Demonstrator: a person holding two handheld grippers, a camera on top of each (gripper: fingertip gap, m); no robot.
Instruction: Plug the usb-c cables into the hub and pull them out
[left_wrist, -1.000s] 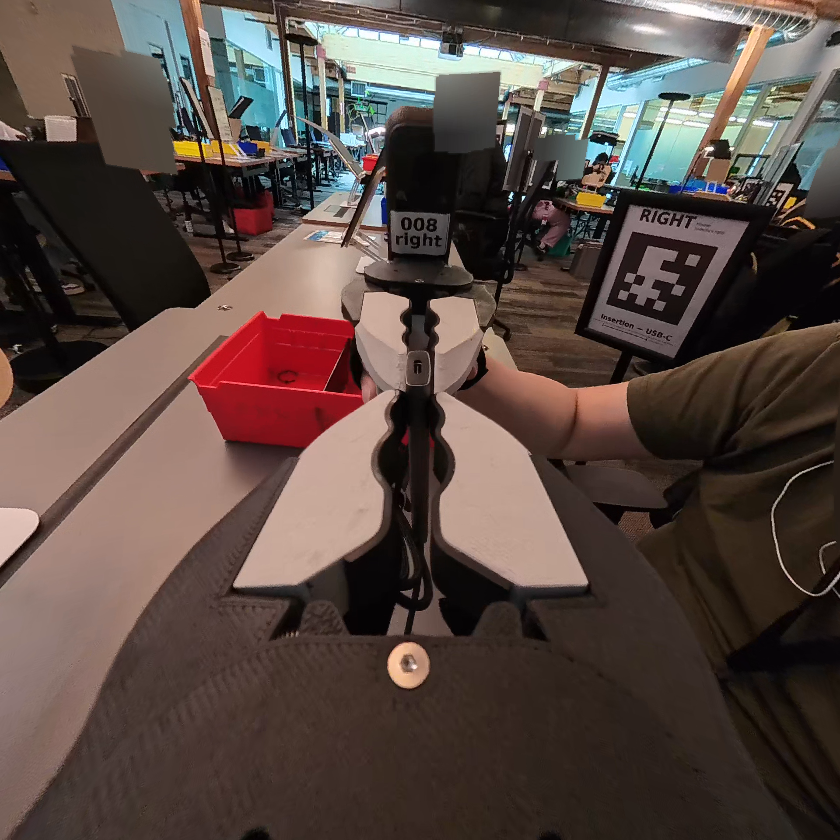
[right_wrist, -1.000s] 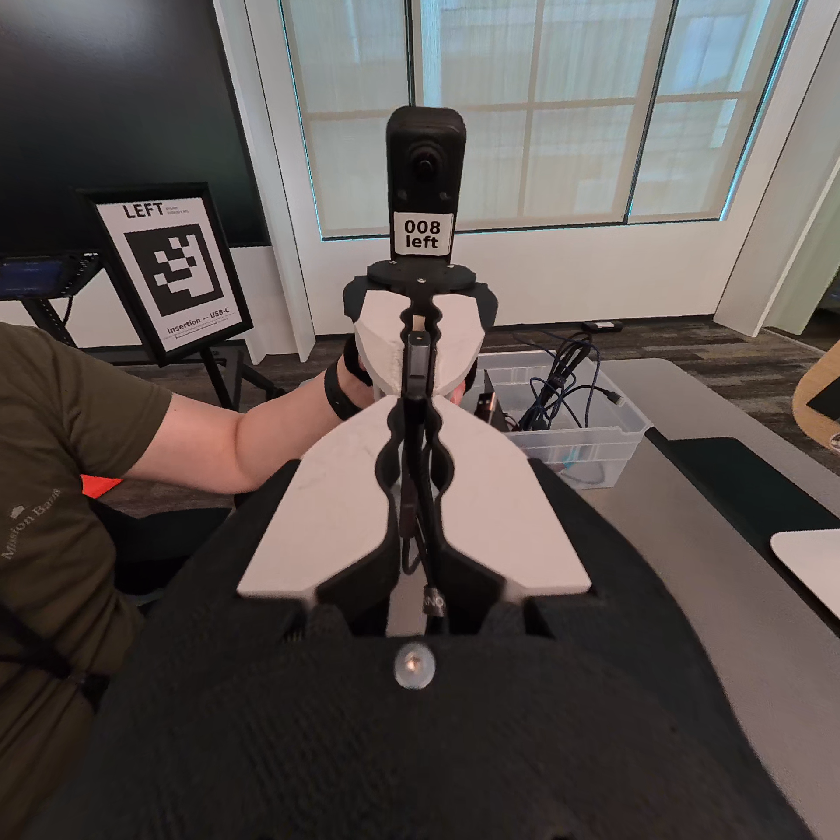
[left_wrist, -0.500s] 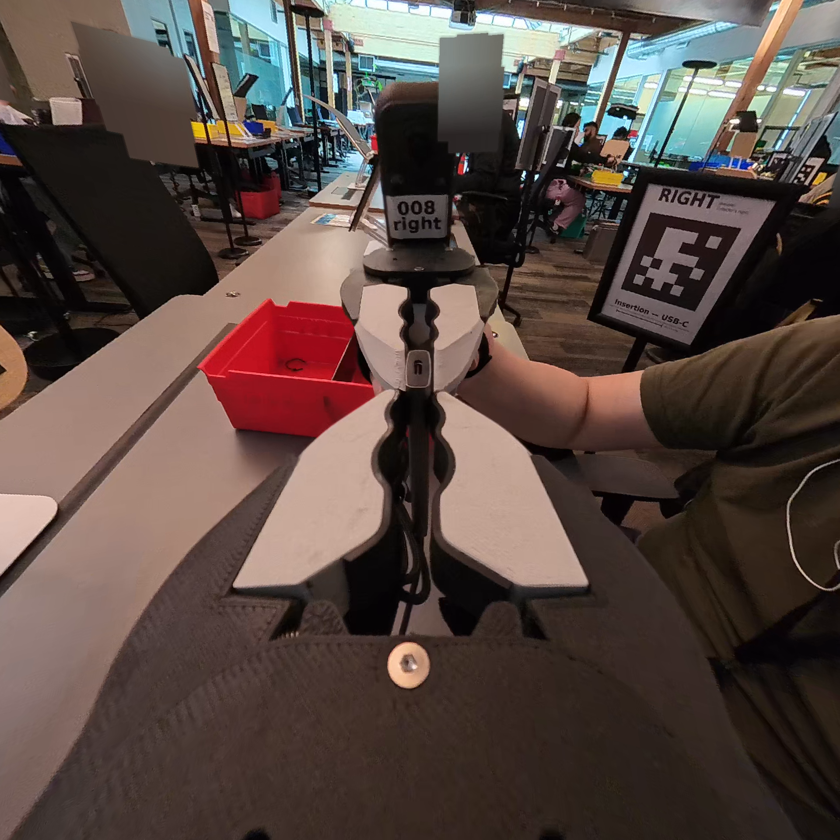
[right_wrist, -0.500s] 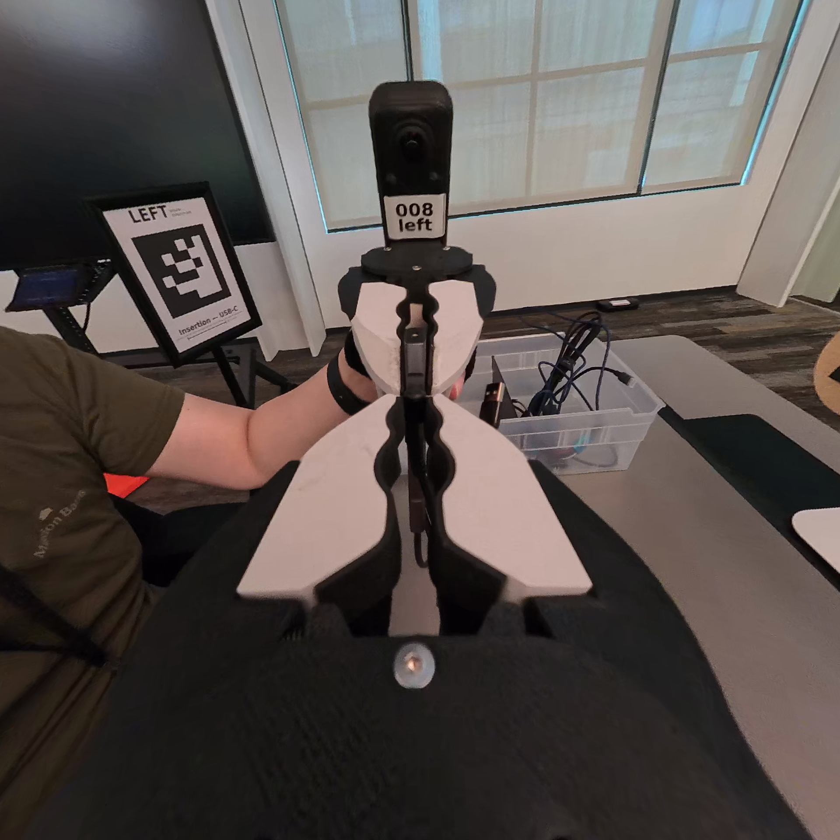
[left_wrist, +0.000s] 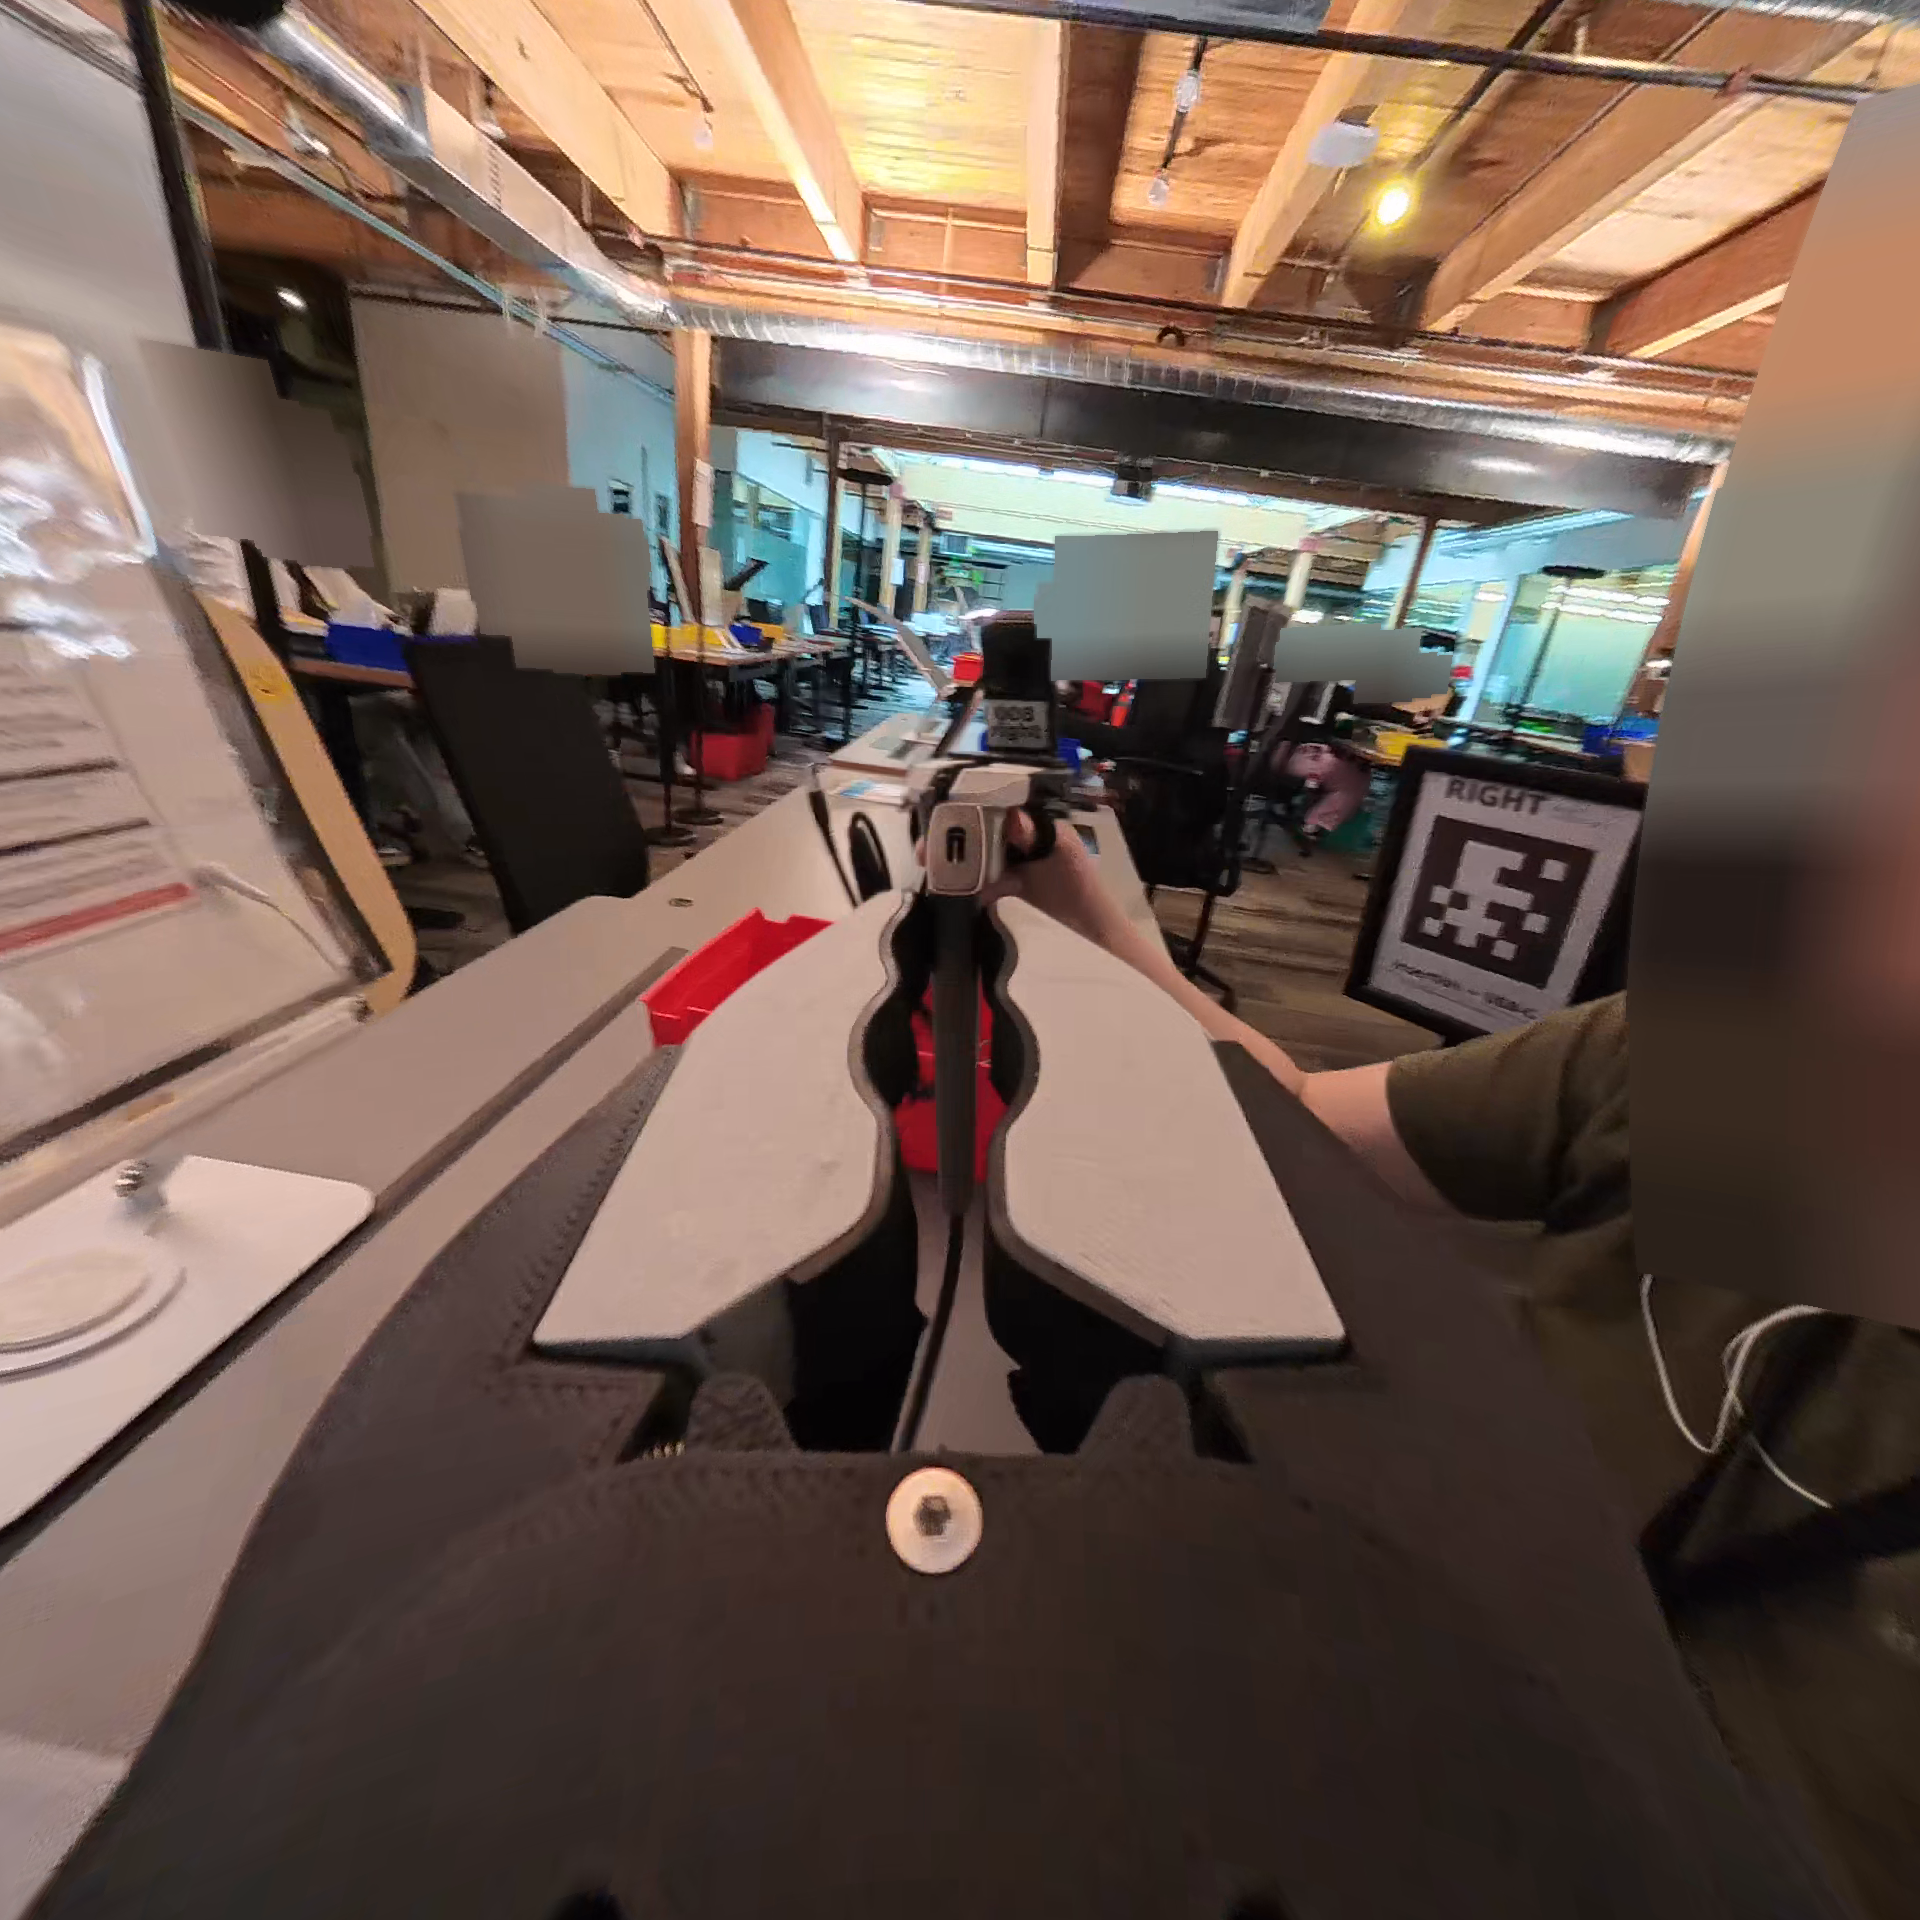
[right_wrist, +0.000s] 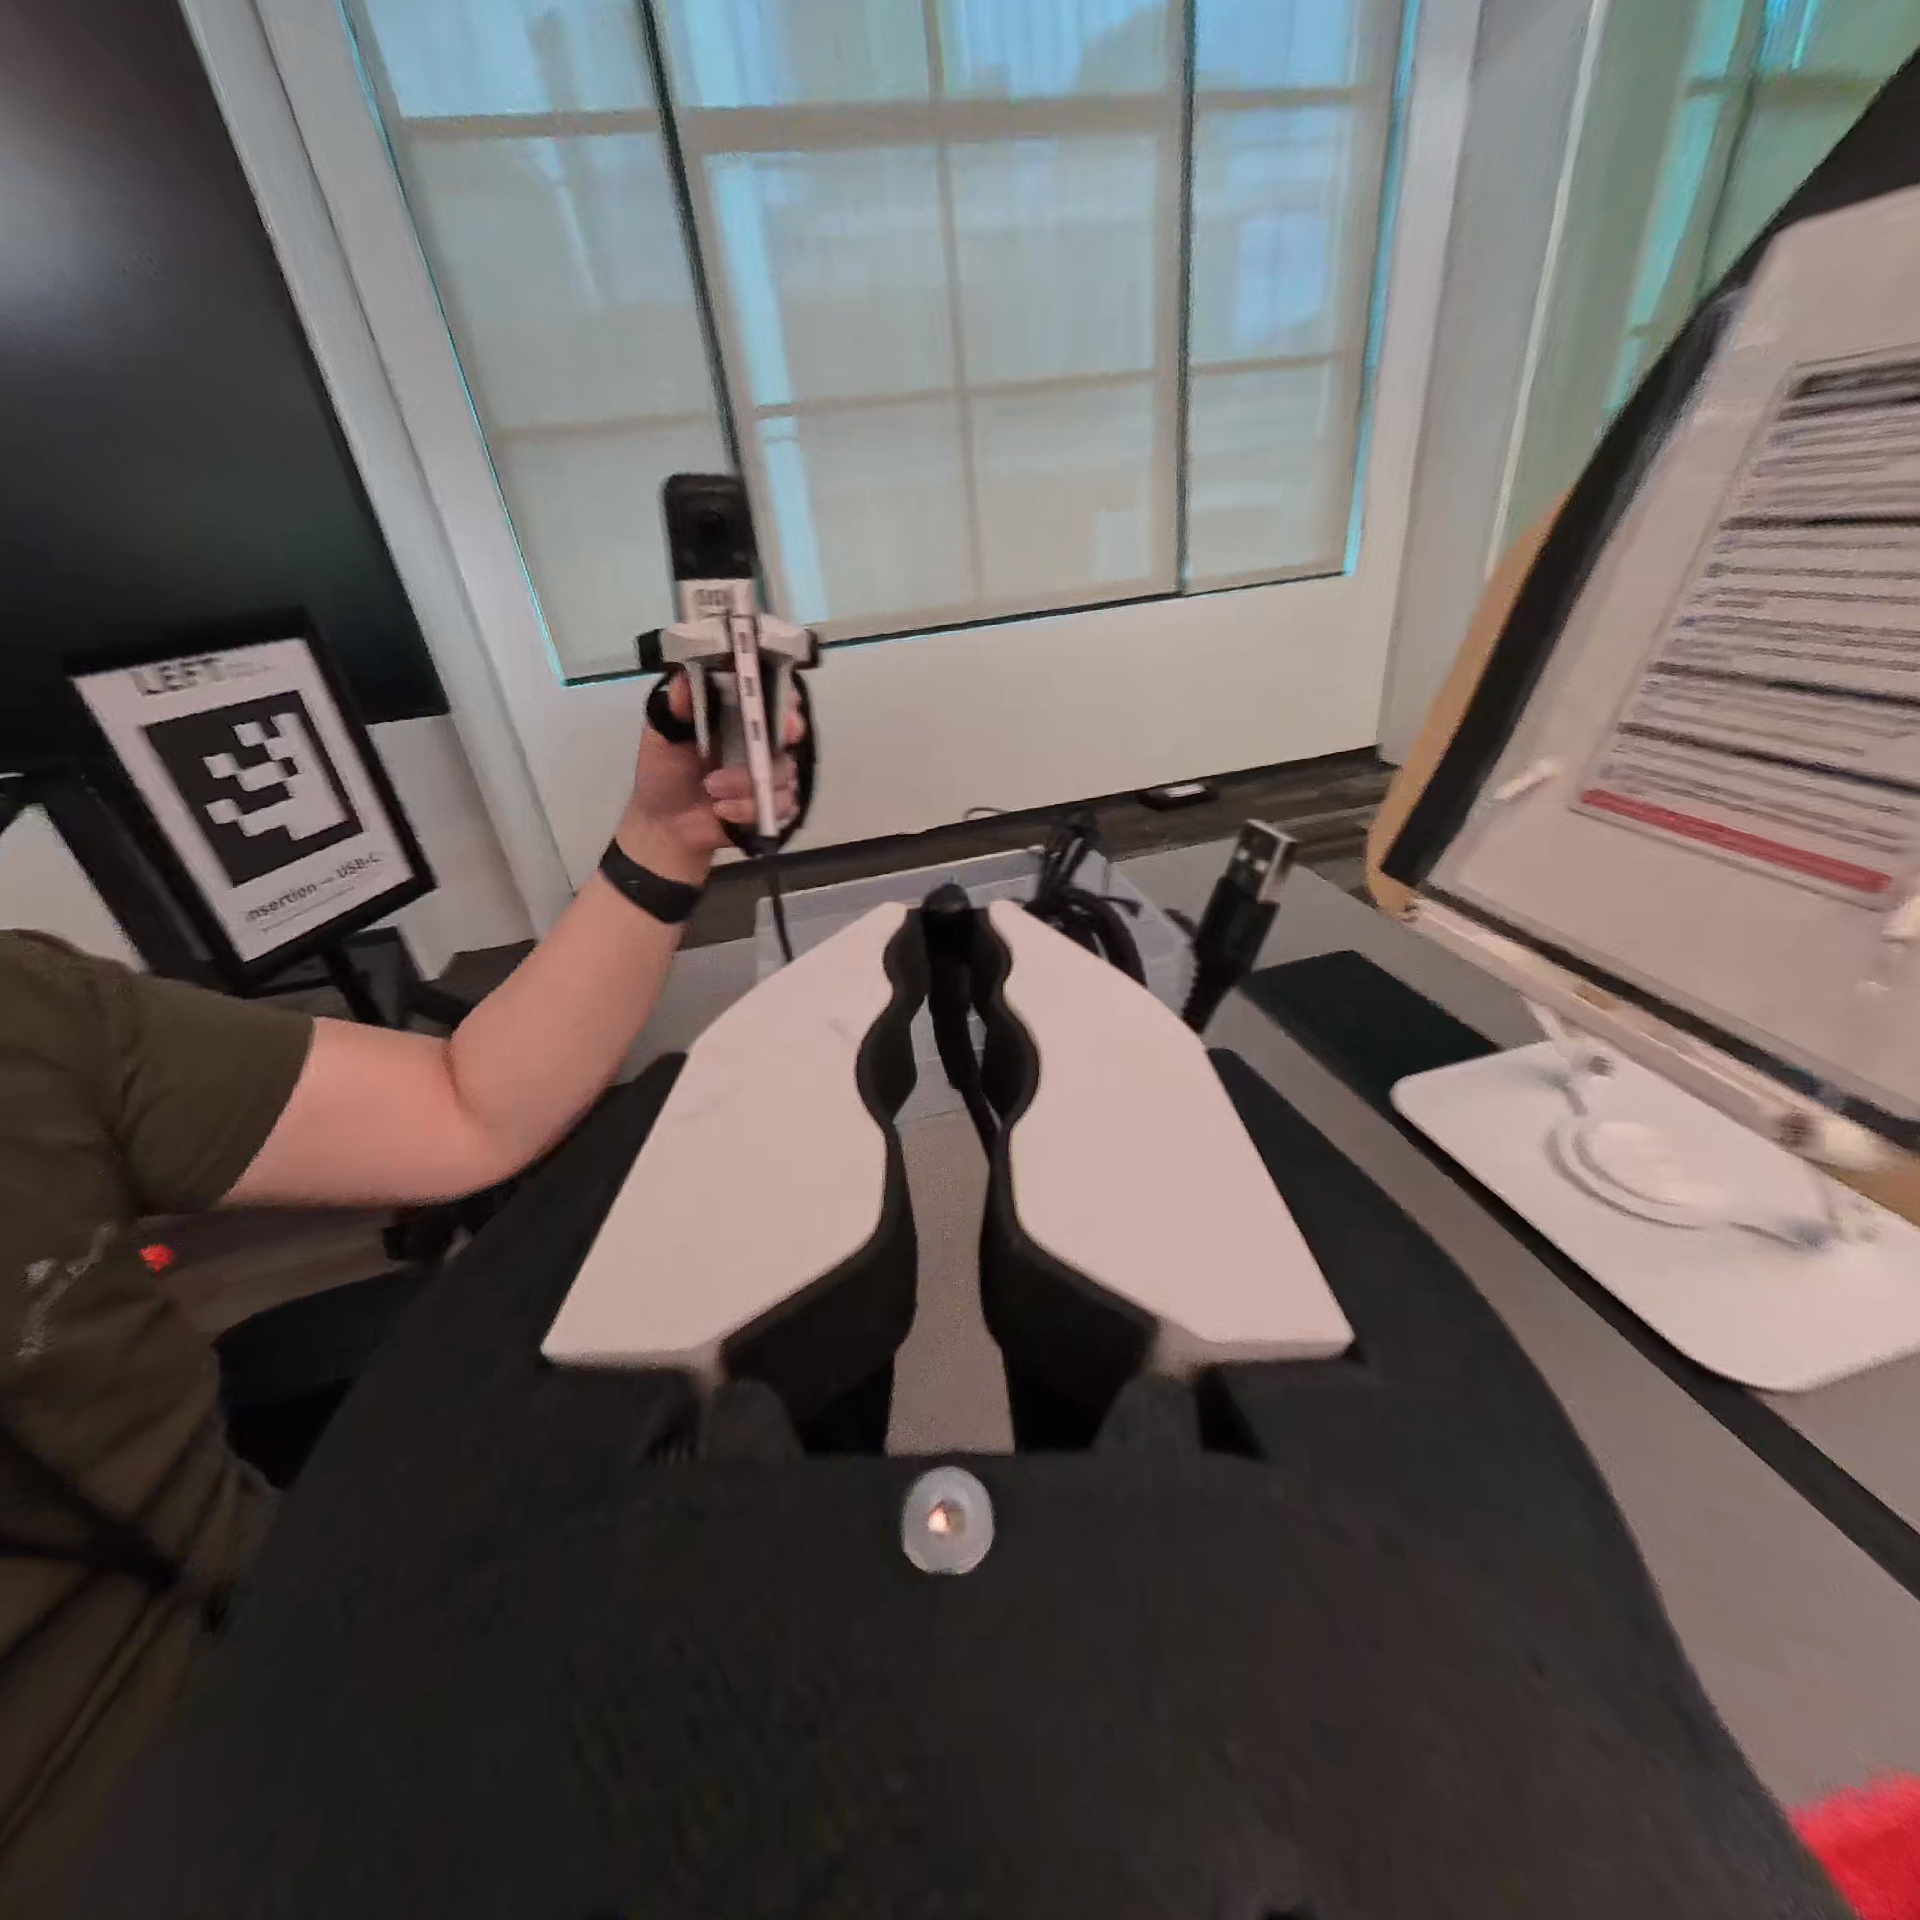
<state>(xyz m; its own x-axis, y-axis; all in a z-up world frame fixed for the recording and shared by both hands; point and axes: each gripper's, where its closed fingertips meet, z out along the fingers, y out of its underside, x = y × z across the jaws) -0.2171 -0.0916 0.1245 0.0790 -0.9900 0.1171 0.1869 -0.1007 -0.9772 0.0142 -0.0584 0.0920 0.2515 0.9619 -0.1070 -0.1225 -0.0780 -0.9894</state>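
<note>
1. Two grippers are in view, well apart. The left gripper (left_wrist: 951, 914) is clenched on the grey USB hub (left_wrist: 954, 1023), which runs lengthwise between its jaws, the end face protruding past the tips.
2. The right gripper (right_wrist: 948, 914) is clamped on a black USB-C cable (right_wrist: 961, 1023); its plug sits at the jaw tips.
3. Beyond the right jaws: a loose USB-A plug (right_wrist: 1252, 883) and a clear bin (right_wrist: 1132, 935) of cables.
4. Beyond the left jaws: a red bin (left_wrist: 717, 971).
</note>
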